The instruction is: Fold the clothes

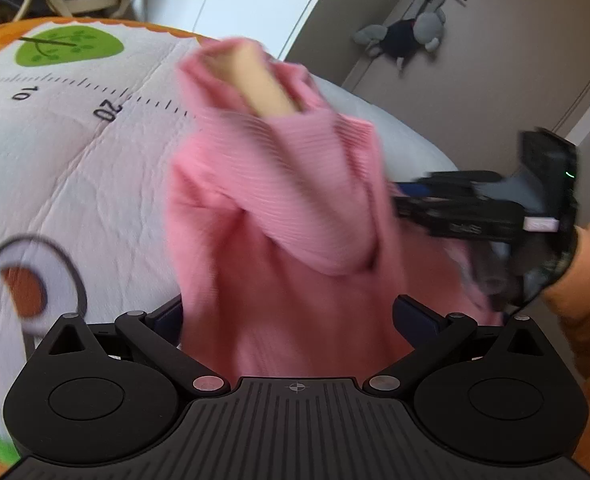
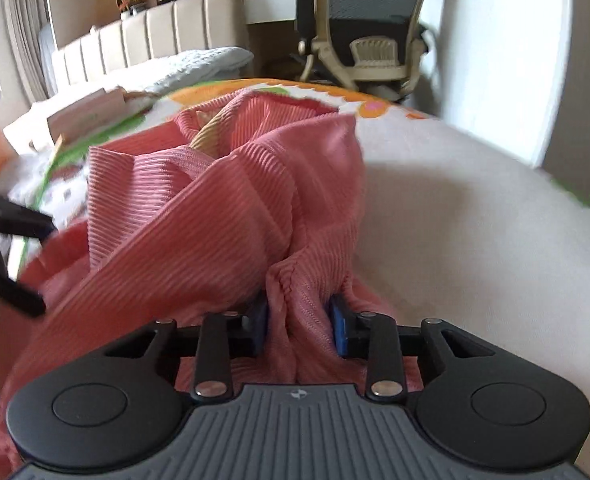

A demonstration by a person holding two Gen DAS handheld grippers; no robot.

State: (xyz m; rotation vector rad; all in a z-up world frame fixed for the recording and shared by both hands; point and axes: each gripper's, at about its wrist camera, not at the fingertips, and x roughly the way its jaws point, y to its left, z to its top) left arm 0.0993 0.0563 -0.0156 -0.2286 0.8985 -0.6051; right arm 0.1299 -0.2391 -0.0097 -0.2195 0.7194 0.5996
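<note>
The pink top (image 2: 199, 216) is bunched up and lifted over the bed quilt (image 1: 75, 152), the right tool (image 2: 299, 320) squeezes a fold of it, the left tool (image 1: 291, 320) looks apart around blurry cloth, so spreading it flat probably comes next.

The quilt (image 1: 95, 168) on the bed carries a printed ruler scale: a line of tick marks with the numbers "10" and "20" readable along it in the left wrist view. Further left on the same scale a further numeral is cut off at the picture's edge and cannot be read. A small crosshair mark sits on each gripper's body, without letters. In the right wrist view nothing can be read.
</note>
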